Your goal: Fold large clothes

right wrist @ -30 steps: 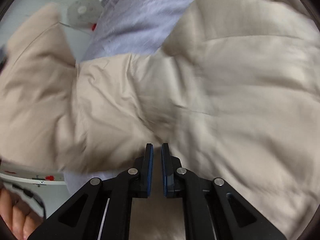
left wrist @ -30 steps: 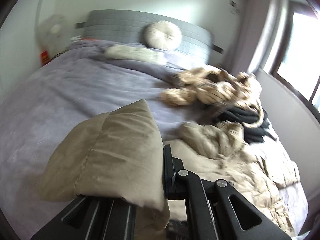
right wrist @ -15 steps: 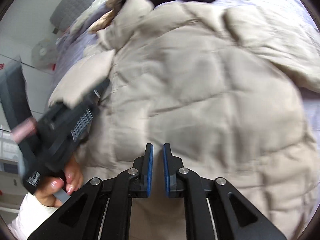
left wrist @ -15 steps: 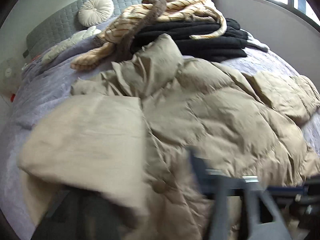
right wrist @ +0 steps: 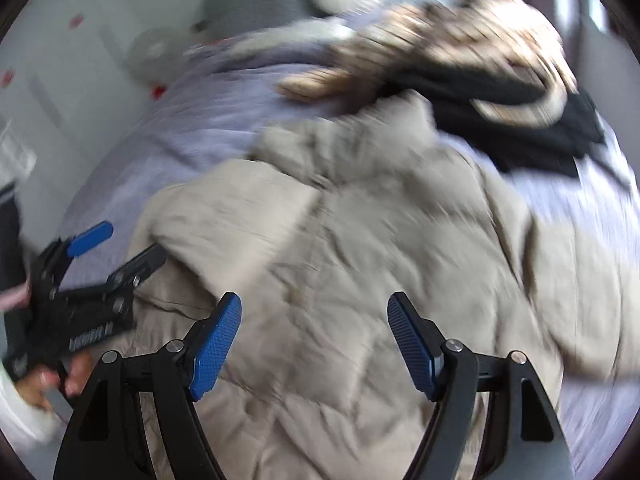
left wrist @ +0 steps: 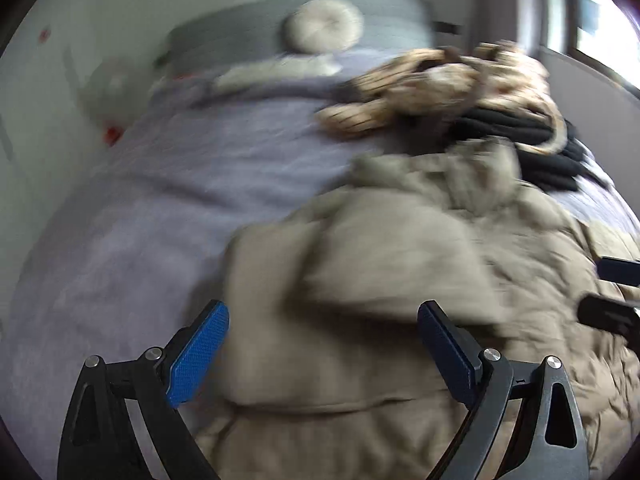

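Both grippers hang with their jaws spread wide and nothing between them: the left gripper (left wrist: 322,350) over the near left part of a beige puffer jacket (left wrist: 420,280), the right gripper (right wrist: 314,338) over the middle of its quilted body. The jacket lies on the lavender bed cover (left wrist: 160,208), toward the right side of the bed, with one sleeve or side panel (left wrist: 340,264) laid inward across its front. Behind it, a striped tan garment (left wrist: 440,88) rests on folded black clothes (left wrist: 528,140); a round cushion (left wrist: 322,26) leans at the grey headboard. Heavy blur hides finer detail.

By my reading, one side fold is laid down and nothing is held at present. The next move likely calls for gripping the opposite sleeve or the hem, taking a thick bite of the slippery padding, and carrying it over evenly so the bulk does not spring open.
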### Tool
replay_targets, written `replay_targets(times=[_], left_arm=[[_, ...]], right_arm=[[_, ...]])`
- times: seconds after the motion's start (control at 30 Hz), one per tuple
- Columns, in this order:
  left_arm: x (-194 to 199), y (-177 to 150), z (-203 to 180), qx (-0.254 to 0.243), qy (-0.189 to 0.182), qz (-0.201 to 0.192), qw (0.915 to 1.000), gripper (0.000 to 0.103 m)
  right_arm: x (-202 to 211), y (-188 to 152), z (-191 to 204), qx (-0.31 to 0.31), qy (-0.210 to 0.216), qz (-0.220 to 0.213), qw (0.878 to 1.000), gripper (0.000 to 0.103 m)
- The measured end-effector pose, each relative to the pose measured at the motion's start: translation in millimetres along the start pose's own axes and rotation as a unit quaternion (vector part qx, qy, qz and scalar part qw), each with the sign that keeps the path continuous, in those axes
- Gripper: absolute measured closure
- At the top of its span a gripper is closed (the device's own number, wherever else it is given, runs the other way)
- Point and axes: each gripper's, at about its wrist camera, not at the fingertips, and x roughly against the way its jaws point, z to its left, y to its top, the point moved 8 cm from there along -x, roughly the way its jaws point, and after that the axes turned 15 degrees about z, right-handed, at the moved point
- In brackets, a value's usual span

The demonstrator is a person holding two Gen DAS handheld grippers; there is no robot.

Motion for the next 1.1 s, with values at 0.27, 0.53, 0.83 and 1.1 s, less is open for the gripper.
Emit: replay_targets(times=[0.27, 0.53, 0.83, 1.1], left_arm=[[-81.8, -36.9, 76.5, 0.149, -0.059, 0.114, 0.9805, 0.007], [-84.9, -32.3, 74.4, 0.101, -0.097, 0.121, 0.9828, 0.007], [-129.6, 59.5, 77.6, 0.146, -0.261, 0.169, 0.9391, 0.008], [-102.0, 95.2, 58.1, 0.086, -0.223, 0.096, 0.9661, 0.085]], right_arm=[[-71.6, 21.7, 68.1, 0.191, -0.229, -0.004, 0.954, 0.020], [-49.0, 26.8, -104.1, -0.189, -0.091, 0.003, 0.978, 0.020], [-67.2, -4.1, -177.5, -0.343, 0.124, 0.023, 0.931, 0.023], [-71.2, 6.9, -184.3, -0.341, 0.138, 0.037, 0.929, 0.091]])
